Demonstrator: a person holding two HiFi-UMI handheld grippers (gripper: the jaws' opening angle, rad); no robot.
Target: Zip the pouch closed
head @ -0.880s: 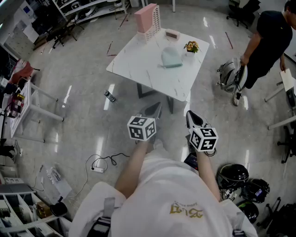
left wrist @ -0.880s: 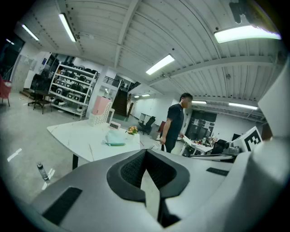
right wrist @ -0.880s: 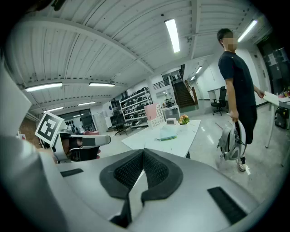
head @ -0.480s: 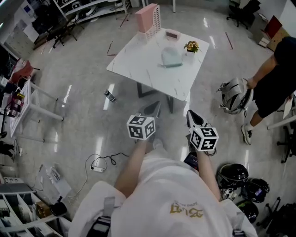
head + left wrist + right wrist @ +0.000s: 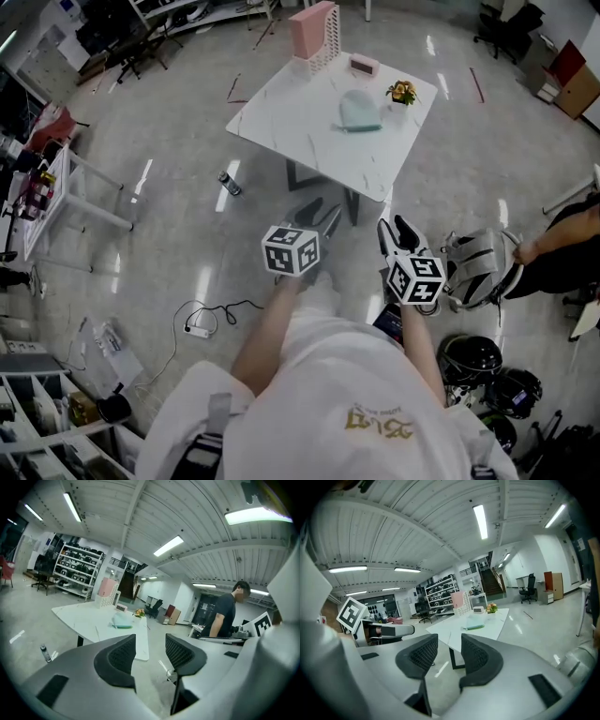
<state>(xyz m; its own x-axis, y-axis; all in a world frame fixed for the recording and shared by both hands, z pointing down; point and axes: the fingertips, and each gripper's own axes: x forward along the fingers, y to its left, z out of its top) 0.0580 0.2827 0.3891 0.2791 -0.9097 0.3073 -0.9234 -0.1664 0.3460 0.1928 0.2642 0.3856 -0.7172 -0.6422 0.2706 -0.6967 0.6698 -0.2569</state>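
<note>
Left gripper: jaws released and spread, only floor and air between them. Right gripper: jaws likewise apart and empty. In the head view both grippers, left and right, are held out level-ish over bare floor, short of the near corner of the white tabletop and touching nothing. Open floor lies ahead and to the left, with only a small bottle there. The right side is tighter: a grey backpack sits near the right gripper and dark helmets lie behind it. Compared with half a second ago, the backpack and the bystander carrying it have come down the right edge of the view, closer to the right gripper; the grippers have hardly shifted. The mint pouch lies flat on the far right part of the tabletop, just beside a small flower pot, with bare tabletop on its near and left sides. Its straight, darker edge faces the person and its rounded end points away; the long axis cannot be told.
</note>
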